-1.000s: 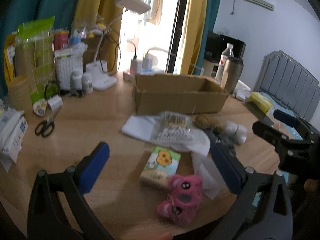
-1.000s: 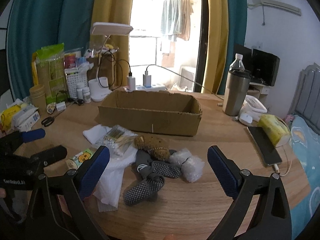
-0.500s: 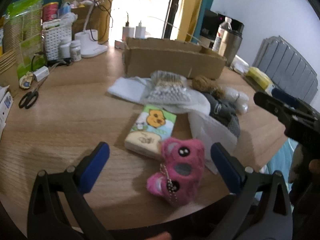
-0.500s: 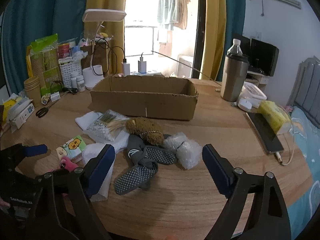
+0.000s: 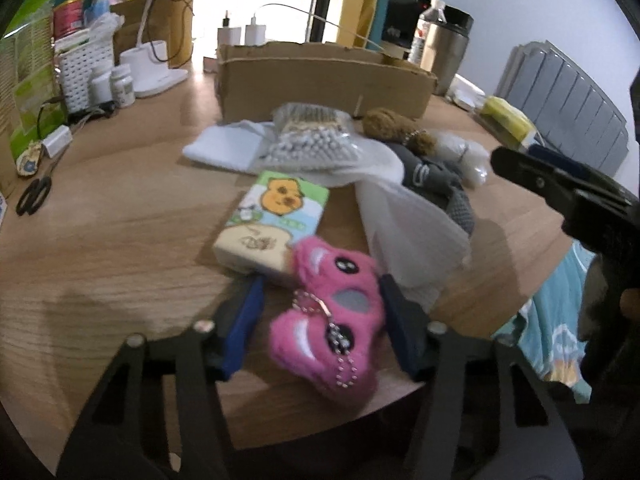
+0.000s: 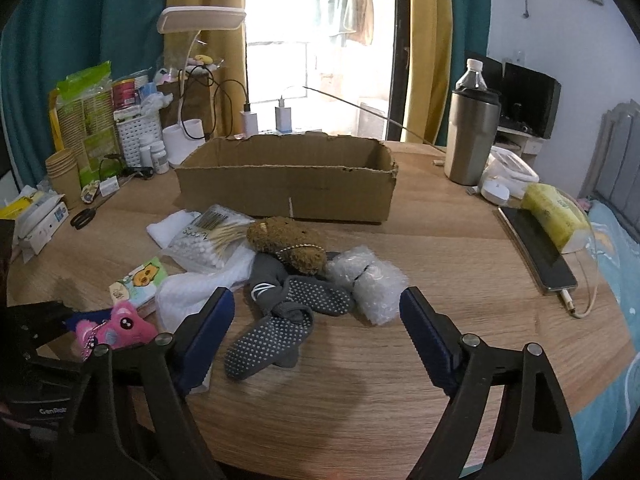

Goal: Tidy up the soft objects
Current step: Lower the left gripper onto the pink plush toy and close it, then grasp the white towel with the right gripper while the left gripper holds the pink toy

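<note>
A pink plush toy with a bead chain lies at the table's near edge. My left gripper has its fingers close on either side of it, closing in; the right finger touches it, the left stands a little off. The toy also shows in the right wrist view. A tissue pack, white cloths, a bag of cotton swabs, a brown plush, grey socks and bubble wrap lie in a heap. My right gripper is open and empty above the socks.
An open cardboard box stands behind the heap. A steel tumbler, a phone and a yellow pack are on the right. Scissors, bottles, a lamp and packages crowd the left.
My left gripper has dropped down and forward onto the pink plush, and its fingers have narrowed around it. My right gripper has moved slightly closer to the socks.
</note>
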A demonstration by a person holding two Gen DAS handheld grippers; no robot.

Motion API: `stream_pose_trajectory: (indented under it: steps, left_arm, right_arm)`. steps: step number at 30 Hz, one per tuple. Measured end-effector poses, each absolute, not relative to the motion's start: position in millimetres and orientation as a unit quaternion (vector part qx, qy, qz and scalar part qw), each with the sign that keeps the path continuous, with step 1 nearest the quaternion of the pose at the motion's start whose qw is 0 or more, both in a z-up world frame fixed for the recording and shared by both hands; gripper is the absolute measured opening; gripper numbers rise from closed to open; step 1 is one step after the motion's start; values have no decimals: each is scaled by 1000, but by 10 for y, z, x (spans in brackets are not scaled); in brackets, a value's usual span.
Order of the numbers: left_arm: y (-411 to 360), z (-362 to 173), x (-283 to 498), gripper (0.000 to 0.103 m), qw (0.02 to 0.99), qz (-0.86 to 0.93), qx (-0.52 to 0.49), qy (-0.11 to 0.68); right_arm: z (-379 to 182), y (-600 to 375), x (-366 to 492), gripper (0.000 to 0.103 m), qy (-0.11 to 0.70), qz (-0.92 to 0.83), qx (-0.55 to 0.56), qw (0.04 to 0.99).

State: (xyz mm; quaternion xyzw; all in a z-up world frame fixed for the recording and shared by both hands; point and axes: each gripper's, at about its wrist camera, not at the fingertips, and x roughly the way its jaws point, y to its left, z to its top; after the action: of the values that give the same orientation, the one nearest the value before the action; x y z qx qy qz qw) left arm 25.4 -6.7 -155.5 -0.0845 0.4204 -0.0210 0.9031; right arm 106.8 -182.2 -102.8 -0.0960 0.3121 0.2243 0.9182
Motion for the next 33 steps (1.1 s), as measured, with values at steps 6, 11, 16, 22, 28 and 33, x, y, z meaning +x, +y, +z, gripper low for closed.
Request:
stream_pose_trajectory:
  steps: [6,11,16,22,28,33]
  left_arm:
    - [-52,-1537,230,34,903,-43,-98,417]
    - [1,-1405,129,34,915,-45,-102,389]
    - [157,-1304,82,34,923,-34,-112,366]
    - [380,-1239,77,34,930,-22,-128,345]
    - [522,-1261,97,34,930,-17,-135,341]
    - [655,-1288,119,34,929,-8,-144,340]
  right_arm:
    - [-1019,-1681,1024,85,308,249,-105,912]
    - [-1026,-1545,1022,79,310,266,-110,906]
    - [-1090,-1361,1030,73,320,284,-119,896]
    - [-1200,-1143,1092,63,337,299,-133,883]
    - [-1346,-972,1188,63,358,306,-137,871]
    - [-1499,-873,1278,56,381,311,-137,860]
